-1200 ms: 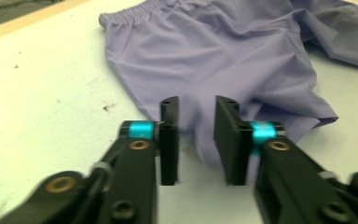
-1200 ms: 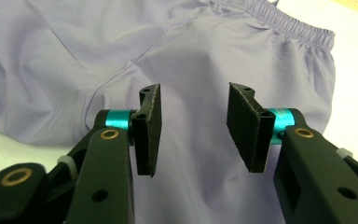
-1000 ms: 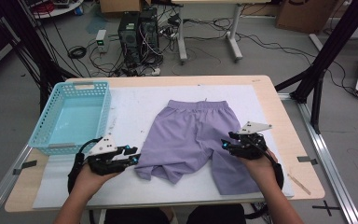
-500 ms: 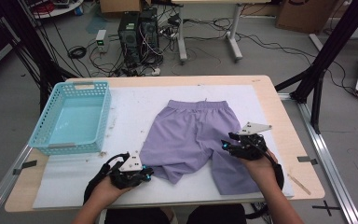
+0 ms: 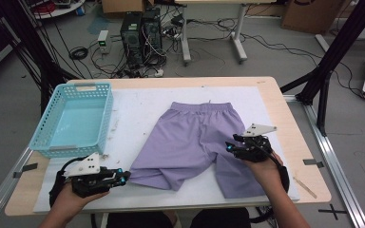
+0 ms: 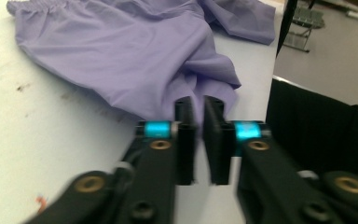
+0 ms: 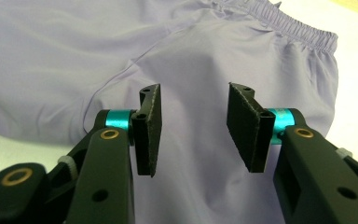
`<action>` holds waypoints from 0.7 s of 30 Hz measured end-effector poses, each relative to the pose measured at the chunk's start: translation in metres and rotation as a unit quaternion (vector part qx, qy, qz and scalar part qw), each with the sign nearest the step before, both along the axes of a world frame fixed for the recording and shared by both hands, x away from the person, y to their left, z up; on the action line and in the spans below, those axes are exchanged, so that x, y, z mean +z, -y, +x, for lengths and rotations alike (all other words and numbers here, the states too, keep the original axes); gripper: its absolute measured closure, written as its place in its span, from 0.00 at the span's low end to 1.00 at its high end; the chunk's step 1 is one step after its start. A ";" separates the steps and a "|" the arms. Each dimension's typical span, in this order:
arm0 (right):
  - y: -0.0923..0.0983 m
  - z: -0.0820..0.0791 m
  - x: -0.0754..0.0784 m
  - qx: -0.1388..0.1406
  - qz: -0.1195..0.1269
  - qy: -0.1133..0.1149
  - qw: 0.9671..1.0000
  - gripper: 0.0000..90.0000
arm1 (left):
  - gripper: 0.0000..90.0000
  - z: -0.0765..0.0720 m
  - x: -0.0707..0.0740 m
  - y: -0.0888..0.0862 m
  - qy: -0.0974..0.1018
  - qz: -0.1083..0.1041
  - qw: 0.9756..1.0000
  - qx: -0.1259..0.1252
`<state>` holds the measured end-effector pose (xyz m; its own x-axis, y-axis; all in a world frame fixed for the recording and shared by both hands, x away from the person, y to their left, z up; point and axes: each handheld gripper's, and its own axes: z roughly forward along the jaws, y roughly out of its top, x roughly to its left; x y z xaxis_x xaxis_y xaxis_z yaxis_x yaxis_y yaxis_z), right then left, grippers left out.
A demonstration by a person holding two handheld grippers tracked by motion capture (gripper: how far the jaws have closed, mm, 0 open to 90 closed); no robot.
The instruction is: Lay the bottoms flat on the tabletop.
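Observation:
Purple shorts lie flat on the white mat, waistband at the far side. My left gripper rests low near the front edge, pointing at the crumpled hem of the shorts' left leg. Its jaws have just been opening and stand a narrow slit apart, with nothing between the pads. The hem lies just beyond the tips. My right gripper hovers over the right leg of the shorts. Its jaws are wide apart, with only fabric below them.
A light blue plastic basket stands at the left end of the table, with nothing in it. The white mat covers most of the wooden tabletop. Beyond the far edge are computer towers, cables and black frame legs.
My left gripper dropped toward the front edge and reached right to the left leg's hem, then drew back a little to the left. The right gripper has stayed still.

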<state>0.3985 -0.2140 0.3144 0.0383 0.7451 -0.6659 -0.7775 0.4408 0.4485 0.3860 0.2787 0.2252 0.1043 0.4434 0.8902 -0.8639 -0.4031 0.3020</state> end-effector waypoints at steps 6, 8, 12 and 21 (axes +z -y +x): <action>-0.006 -0.003 -0.003 -0.001 -0.010 0.004 1.000 0.63 | 0.71 0.004 0.011 0.000 0.013 -0.034 0.999 0.009; -0.010 -0.005 -0.005 -0.001 -0.021 0.008 1.000 0.62 | 0.67 0.004 0.018 0.008 0.019 -0.036 0.999 0.012; -0.020 -0.012 -0.015 0.012 -0.048 0.009 0.999 0.61 | 0.53 0.009 0.042 0.024 0.015 -0.064 0.998 0.013; -0.061 -0.008 -0.052 0.027 -0.155 0.003 0.988 0.60 | 0.40 0.023 0.067 0.038 0.008 -0.106 0.994 0.016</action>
